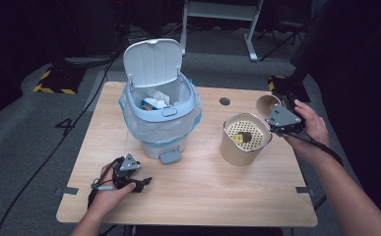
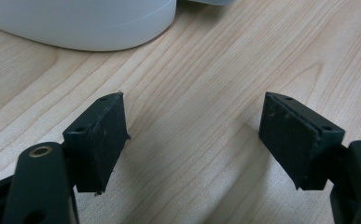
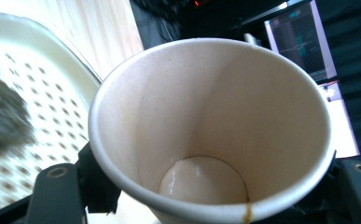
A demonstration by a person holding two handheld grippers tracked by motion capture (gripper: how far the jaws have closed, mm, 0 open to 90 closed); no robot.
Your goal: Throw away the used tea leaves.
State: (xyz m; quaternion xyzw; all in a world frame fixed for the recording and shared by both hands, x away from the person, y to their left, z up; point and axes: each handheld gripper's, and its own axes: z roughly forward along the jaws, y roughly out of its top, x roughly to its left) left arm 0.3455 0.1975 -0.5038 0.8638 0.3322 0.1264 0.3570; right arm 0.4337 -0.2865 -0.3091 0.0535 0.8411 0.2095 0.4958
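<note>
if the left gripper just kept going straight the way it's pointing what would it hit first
Most likely the white base of the pedal bin, straight ahead across bare table. The left gripper is open with nothing between its jaws.

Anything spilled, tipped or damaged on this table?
Nothing spilled. The paper cup in the right gripper is tilted sideways beside the round container, but looks empty, with only a brown drip stain at its rim. The bin stands upright with its lid open.
</note>
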